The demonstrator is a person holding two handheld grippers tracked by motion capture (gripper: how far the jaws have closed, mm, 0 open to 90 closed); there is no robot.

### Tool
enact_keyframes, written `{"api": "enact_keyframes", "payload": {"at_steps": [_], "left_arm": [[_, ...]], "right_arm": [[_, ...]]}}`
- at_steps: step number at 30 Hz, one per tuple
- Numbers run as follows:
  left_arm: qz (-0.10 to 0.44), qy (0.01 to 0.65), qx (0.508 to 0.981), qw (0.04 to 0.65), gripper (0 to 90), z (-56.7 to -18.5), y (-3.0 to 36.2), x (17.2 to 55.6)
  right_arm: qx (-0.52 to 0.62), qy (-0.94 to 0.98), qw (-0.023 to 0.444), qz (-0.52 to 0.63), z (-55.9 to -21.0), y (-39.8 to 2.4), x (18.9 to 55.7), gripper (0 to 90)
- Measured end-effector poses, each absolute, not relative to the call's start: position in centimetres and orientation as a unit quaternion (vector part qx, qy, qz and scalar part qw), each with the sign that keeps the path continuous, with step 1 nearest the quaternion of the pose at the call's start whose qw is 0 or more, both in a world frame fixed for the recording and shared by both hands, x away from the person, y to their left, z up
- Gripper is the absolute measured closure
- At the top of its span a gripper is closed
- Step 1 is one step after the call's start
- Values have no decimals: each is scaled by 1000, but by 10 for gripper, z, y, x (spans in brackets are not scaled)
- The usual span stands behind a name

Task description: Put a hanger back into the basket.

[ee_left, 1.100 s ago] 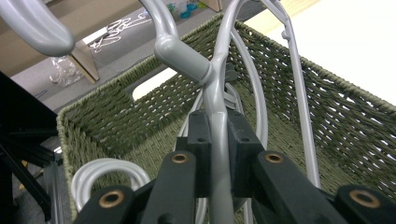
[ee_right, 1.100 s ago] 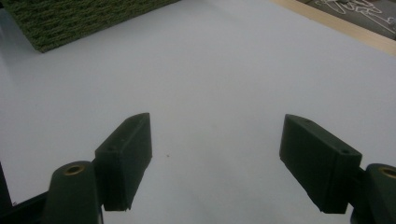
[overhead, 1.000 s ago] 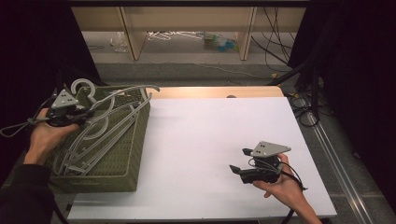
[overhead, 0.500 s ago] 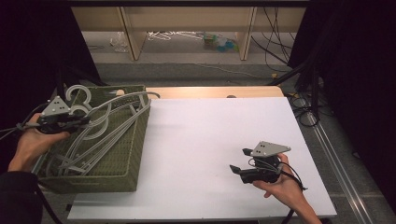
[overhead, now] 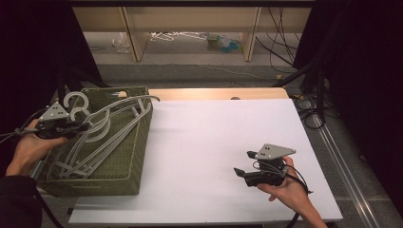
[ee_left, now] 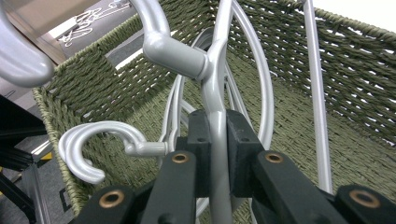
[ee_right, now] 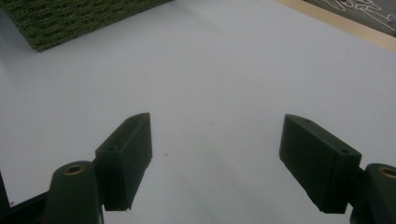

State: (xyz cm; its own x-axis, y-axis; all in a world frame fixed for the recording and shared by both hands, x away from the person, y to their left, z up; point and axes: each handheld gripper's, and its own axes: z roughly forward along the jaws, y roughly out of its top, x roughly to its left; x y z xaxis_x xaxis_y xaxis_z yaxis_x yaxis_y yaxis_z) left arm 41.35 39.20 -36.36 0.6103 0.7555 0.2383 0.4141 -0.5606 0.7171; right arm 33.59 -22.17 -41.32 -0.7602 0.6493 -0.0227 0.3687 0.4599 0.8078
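Since the earlier frame we have drawn the hanger, clamped at its neck in our left gripper, leftward and a little lower over the woven basket. It is gripped but not yet out, hook toward the basket's far-left corner, long axis running diagonally to the near side. Our right gripper waits open over the white bench.

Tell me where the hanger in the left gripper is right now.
In the high view the grey hanger is at the table's left, over the green woven basket, its neck clamped in the left gripper above the other hangers.
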Motion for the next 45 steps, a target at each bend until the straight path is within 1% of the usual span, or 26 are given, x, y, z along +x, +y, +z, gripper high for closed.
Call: {"api": "enact_keyframes", "payload": {"at_steps": [6,7,8,10,11,12,13,15,19,21,22,24,29,33,35,37,40,43,45], "left_arm": [[279,328,846,314,816,-361,394,415],[280,343,834,330,815,-363,393,415],[281,333,844,313,816,-361,396,416],[281,351,834,319,816,-363,397,415],[284,350,834,319,816,-364,398,416],[285,365,821,335,817,-367,397,415],[289,356,828,323,816,-365,400,416],[297,376,804,351,816,-369,398,414],[305,402,789,351,817,-369,404,414],[309,429,775,346,817,-372,405,417],[305,425,787,326,816,-372,408,418],[297,424,796,315,817,-375,408,422],[289,445,796,293,816,-380,405,428],[291,444,803,269,815,-386,398,434],[291,446,803,269,811,-390,394,436],[279,442,811,264,814,-393,394,438],[274,433,824,241,811,-399,390,440],[263,441,818,258,810,-400,391,442],[267,448,819,240,808,-400,389,443]], "right_arm": [[303,838,167,422,-413,-222,336,265],[304,838,166,422,-413,-222,336,265],[305,838,166,421,-413,-222,336,265],[303,838,166,422,-413,-222,336,265],[303,838,166,422,-413,-222,336,265],[303,838,166,422,-413,-222,336,265],[304,838,166,422,-413,-222,336,265],[306,838,167,420,-413,-222,336,266],[304,840,166,419,-414,-222,337,266],[305,839,164,419,-415,-222,336,266],[305,839,165,419,-414,-221,336,267],[304,840,163,419,-414,-221,336,267],[306,839,164,420,-414,-223,336,267],[303,840,164,419,-414,-222,337,267],[304,840,163,419,-414,-222,336,267],[303,839,165,420,-414,-222,337,267],[303,839,165,420,-414,-222,337,267],[304,840,163,419,-414,-222,336,267],[305,839,164,419,-414,-221,336,267]]}}
